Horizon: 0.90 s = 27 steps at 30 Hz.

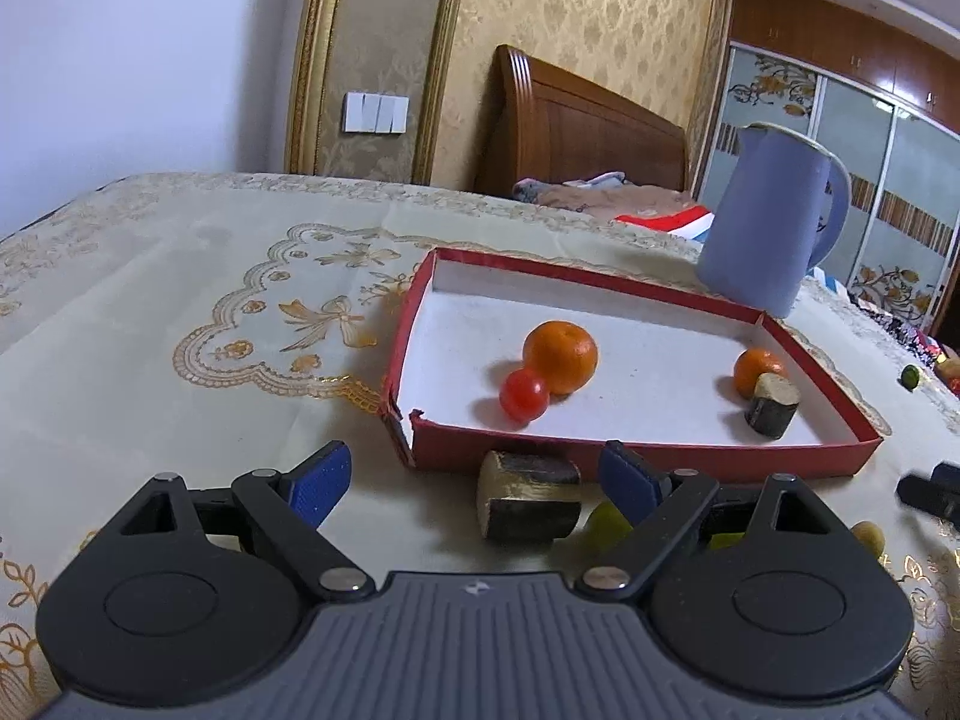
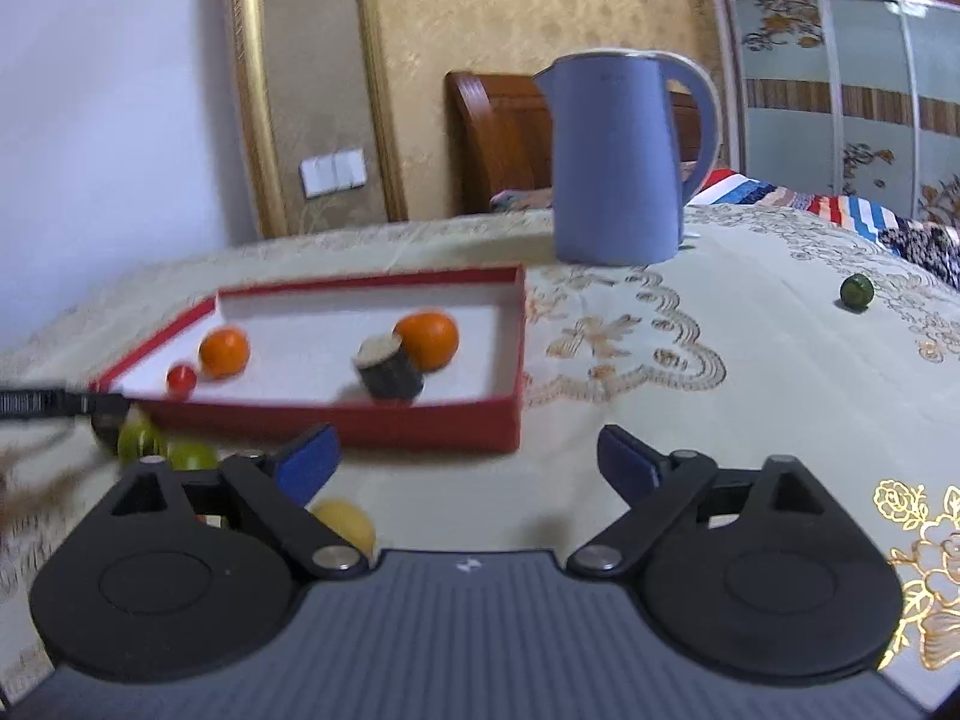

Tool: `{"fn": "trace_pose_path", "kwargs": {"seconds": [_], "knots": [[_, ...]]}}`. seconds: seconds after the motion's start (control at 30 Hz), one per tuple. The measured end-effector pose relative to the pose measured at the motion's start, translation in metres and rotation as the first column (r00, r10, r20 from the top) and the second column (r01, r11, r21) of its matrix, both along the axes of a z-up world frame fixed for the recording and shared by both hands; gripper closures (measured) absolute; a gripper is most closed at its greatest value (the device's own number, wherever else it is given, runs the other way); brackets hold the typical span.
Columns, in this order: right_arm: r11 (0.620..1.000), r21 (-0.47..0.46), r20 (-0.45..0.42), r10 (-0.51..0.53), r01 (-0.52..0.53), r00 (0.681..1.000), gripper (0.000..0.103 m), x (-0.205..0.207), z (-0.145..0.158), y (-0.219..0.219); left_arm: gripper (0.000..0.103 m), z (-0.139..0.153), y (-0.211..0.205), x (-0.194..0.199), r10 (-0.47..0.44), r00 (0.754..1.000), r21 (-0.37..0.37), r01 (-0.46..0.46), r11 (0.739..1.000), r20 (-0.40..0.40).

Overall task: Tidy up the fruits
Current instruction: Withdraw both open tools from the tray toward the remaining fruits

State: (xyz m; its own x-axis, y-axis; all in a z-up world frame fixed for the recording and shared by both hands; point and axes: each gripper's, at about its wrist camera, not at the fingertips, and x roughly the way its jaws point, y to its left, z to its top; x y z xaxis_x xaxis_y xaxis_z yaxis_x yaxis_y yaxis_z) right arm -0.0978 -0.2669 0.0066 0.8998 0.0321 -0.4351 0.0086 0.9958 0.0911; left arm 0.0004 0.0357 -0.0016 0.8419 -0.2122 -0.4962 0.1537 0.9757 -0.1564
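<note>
On the worktop (image 1: 180,276), a shallow red box (image 1: 648,453) already holds two oranges, a small red tomato (image 1: 524,394) and a short dark stub of cane (image 1: 773,405). Outside it, just in front of the near wall, lies a second cane piece (image 1: 528,504), with green fruits (image 2: 141,441) and a yellow one (image 2: 348,519) close by; a lone lime (image 2: 855,293) sits well apart near the far right edge, beyond the blue kettle (image 2: 624,162).

Both tongs are spread wide and hold nothing. The left tongs (image 1: 480,483) hover low with the loose cane piece roughly between their blue pads (image 1: 321,480). The right tongs (image 2: 468,462) hang over bare cloth just before the box's near corner; that view is blurred.

The step in hand looks like picking up the cane piece with the left. To do it well, centre the pads on the two flat-cut sides rather than the rounded bark, lower until they straddle its middle, close gently, lift clear of the box wall and set it down in the free space inside, away from the round fruit, which would likely roll if nudged.
</note>
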Motion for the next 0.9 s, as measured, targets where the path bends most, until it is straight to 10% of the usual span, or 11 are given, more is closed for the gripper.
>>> {"fn": "trace_pose_path", "kwargs": {"seconds": [0.9], "knots": [[0.988, -0.051, -0.148, 0.139, -0.148, 0.979, 0.073, 0.032, -0.011, 0.043, 0.013, -0.002, -0.005, 0.005, 0.003, 1.000, 0.032, -0.002, 0.999, -0.023]]}}
